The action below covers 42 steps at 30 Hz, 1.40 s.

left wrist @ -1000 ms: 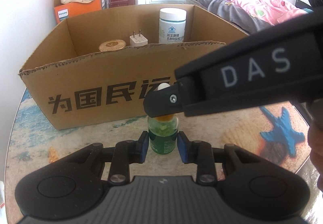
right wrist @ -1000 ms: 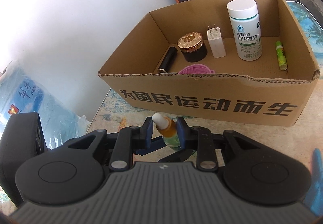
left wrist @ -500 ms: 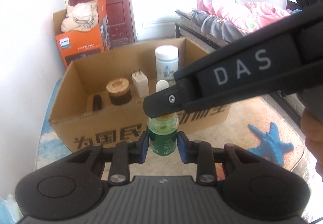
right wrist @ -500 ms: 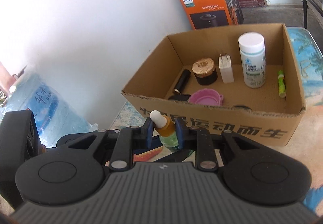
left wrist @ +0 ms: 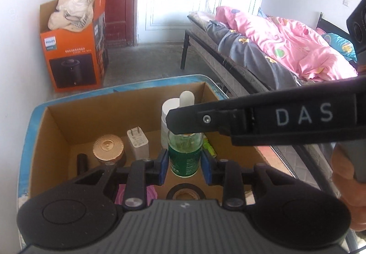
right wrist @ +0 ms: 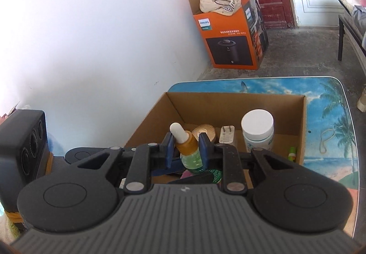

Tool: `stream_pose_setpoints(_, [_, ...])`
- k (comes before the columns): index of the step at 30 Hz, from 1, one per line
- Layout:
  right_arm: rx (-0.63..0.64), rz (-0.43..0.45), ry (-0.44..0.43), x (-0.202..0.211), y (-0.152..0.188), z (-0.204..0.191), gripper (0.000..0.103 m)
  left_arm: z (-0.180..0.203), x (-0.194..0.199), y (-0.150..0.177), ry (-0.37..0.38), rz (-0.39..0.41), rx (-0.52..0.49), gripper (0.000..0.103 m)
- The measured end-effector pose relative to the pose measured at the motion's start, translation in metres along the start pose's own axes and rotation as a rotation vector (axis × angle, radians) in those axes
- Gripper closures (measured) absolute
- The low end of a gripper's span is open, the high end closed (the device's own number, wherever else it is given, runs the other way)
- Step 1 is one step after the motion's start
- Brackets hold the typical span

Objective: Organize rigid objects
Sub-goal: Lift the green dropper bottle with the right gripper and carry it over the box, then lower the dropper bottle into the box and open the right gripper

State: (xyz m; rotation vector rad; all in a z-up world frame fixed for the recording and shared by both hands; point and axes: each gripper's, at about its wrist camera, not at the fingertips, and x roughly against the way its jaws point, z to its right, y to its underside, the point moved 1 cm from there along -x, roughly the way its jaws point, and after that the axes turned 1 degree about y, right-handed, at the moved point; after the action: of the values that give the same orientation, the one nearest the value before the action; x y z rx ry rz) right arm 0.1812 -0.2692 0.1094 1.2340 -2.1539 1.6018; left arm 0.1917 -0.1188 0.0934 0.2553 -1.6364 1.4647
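Note:
A small green dropper bottle point(left wrist: 184, 158) with an orange collar point(right wrist: 187, 144) and white bulb hangs above the inside of the open cardboard box point(left wrist: 45, 116). My left gripper point(left wrist: 184, 166) is shut on its green body. In the left wrist view the right gripper's finger point(left wrist: 251, 123) crosses from the right and hides the neck. My right gripper point(right wrist: 186, 150) is shut on the orange collar. In the box stand a white pill bottle point(right wrist: 257, 130), a gold-lidded jar point(left wrist: 108, 147), a white plug point(left wrist: 137, 139), a black cylinder point(left wrist: 82, 162) and a tape roll point(left wrist: 184, 192).
The box point(right wrist: 228, 96) sits on a beach-print table point(right wrist: 331, 116) with a rubber band point(right wrist: 327, 139) on it. An orange carton point(left wrist: 73, 62) stands on the floor by the door, a bed point(left wrist: 286, 43) at right, a black speaker point(right wrist: 22, 139) at left. A hand point(left wrist: 347, 174) holds the right gripper.
Both grippers have risen and moved forward with the bottle, from the table in front of the box to above its inside. Neither grip has changed.

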Motion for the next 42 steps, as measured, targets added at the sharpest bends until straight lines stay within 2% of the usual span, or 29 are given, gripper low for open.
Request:
stream_pose_setpoints(6, [-0.060,-0.095,0.025,-0.044,0.006,0.045,0.081,-0.013,-0.062,-0.003,0.042,-0.138,0.064,0.071])
stream_pose_setpoints(9, [-0.062,-0.128,0.036,-0.060,0.012,0.057,0.081,-0.020,-0.078,0.000,0.054,-0.182,0.092,0.071])
stream_pose_setpoints(14, [-0.040,-0.170,0.058,-0.081,0.018,0.065,0.081,-0.026,-0.092,0.001,0.070,-0.225,0.134,0.071])
stream_pose_setpoints(18, [-0.006,-0.195,0.079,-0.090,0.021,0.065,0.081,-0.027,-0.092,0.001,0.061,-0.236,0.128,0.071])
stream_pose_setpoints(21, [0.007,-0.206,0.083,-0.093,0.021,0.065,0.080,-0.026,-0.095,0.001,0.064,-0.241,0.135,0.065])
stream_pose_setpoints(25, [0.017,-0.200,0.090,-0.090,0.018,0.061,0.074,-0.026,-0.089,0.000,0.056,-0.212,0.144,0.049])
stream_pose_setpoints(28, [0.014,-0.160,0.084,-0.080,0.013,0.058,0.070,-0.023,-0.074,-0.003,0.041,-0.169,0.129,0.041])
stream_pose_setpoints(33, [-0.027,-0.069,0.061,-0.043,0.007,0.050,0.068,-0.018,-0.038,-0.003,0.022,-0.094,0.103,0.037])
stream_pose_setpoints(35, [-0.041,-0.024,0.056,-0.021,0.009,0.044,0.063,-0.017,-0.018,0.000,0.026,-0.057,0.102,0.033])
stream_pose_setpoints(39, [-0.074,0.054,0.050,0.021,0.023,0.032,0.060,-0.013,0.018,0.010,0.007,-0.009,0.090,0.031])
stream_pose_setpoints(42, [-0.096,0.103,0.059,0.048,0.039,0.021,0.051,-0.010,0.043,0.024,-0.023,0.009,0.071,0.024])
